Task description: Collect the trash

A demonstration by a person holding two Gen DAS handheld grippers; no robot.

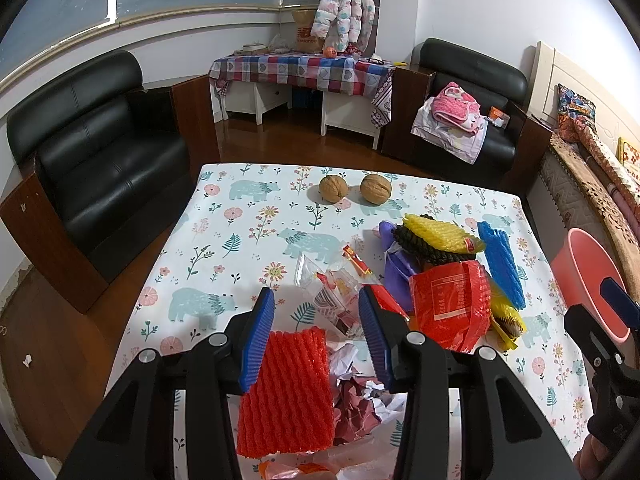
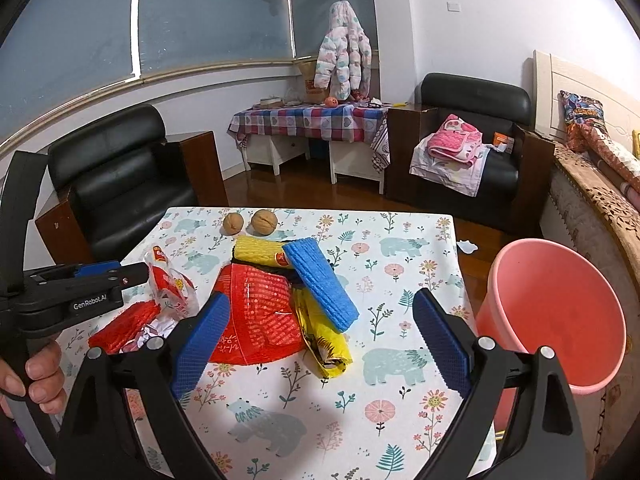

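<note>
From the left wrist camera, the left gripper (image 1: 316, 332) filled the lower middle of the frame, its blue pads spread apart with nothing pinched between them. Below them lay a red foam net (image 1: 290, 392) and some crumpled paper (image 1: 360, 392), with a clear wrapper (image 1: 336, 292) showing in the gap between the tips. Right of centre sat a red net bag (image 1: 452, 304), topped by a yellow foam net (image 1: 436, 232) and flanked by a blue foam net (image 1: 500, 264). Two walnuts (image 1: 334, 189) rested toward the far edge of the table (image 1: 224, 248). A pink bin (image 1: 588, 280) peeked in at the right edge.

From the right wrist camera, the right gripper (image 2: 320, 344) stood low in the frame, jaws wide and empty, above bare tablecloth. The trash pile was at centre left, the red net bag (image 2: 256, 320) just beyond the left pad. The pink bin (image 2: 560, 312) stood beside the table on the right. At the left edge, a hand (image 2: 36, 376) held the other gripper.
</note>
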